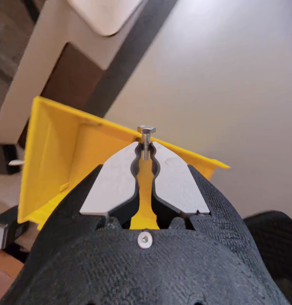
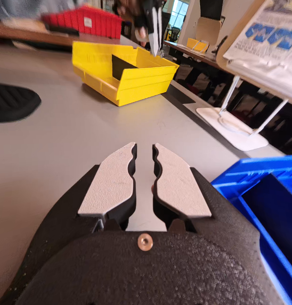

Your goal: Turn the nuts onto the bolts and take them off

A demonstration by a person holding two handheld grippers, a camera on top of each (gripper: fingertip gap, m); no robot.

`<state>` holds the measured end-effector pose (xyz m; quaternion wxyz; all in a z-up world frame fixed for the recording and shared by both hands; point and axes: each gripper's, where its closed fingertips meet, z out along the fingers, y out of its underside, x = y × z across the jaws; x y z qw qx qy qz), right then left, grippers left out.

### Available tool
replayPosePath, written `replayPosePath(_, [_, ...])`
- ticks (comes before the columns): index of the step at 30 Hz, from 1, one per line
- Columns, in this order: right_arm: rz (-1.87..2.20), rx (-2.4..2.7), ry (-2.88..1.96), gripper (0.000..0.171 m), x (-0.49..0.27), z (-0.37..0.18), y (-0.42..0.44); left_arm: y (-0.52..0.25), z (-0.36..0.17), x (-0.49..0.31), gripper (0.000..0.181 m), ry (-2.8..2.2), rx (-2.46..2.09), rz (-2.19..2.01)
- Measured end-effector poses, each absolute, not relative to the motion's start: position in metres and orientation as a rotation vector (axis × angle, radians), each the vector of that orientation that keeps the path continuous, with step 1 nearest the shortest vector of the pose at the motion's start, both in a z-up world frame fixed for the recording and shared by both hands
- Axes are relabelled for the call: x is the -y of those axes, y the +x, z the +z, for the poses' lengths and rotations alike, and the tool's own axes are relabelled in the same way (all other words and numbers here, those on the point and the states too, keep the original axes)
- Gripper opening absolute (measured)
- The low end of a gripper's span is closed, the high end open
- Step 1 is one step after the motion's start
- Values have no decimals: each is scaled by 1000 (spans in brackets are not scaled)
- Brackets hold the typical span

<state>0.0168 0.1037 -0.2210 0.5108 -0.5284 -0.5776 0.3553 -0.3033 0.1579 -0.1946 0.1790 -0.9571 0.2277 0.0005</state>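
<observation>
My left gripper is shut on the threaded shank of a silver hex bolt, whose head points away from me. No nut shows on it. It is held over the rim of a yellow bin. In the right wrist view the left gripper is small and far off, at the far right corner of the yellow bin. My right gripper is open by a narrow gap and empty, low over the grey table.
A blue bin stands close on the right. The yellow bin has a black divider. A red bin is at the back. A white-footed sign stand stands off the table's right edge. A person is behind. There is about 35 cm between the tips of the two grippers.
</observation>
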Motion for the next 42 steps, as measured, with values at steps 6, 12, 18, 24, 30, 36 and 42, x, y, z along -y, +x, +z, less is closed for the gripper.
replayPosePath(6, [478,1605,-972,24,-87,-213,-14,-144,-200,-97,11,-2654,-1033,-347])
replayPosePath(12, [131,1752,-735,37,-65,-227,-34,-54,-235,-57,11,-2661,-1224,-519])
replayPosePath(18, [31,1765,-679,27,-60,-244,-36,-29,-247,-50,11,-2686,-1229,-599])
replayPosePath(24, [213,1671,-777,19,-69,-233,-33,-20,-224,-59,16,-2458,-1171,-734])
replayPosePath(30, [999,1398,-955,19,-60,-185,-13,-6,-160,-56,29,-1863,-1041,-816])
replayPosePath(36, [1379,1266,-926,19,-36,-156,-5,10,-136,-40,26,-1591,-1000,-830])
replayPosePath(42, [1360,1316,-932,19,-26,-164,-10,17,-150,-35,10,-1640,-1115,-748])
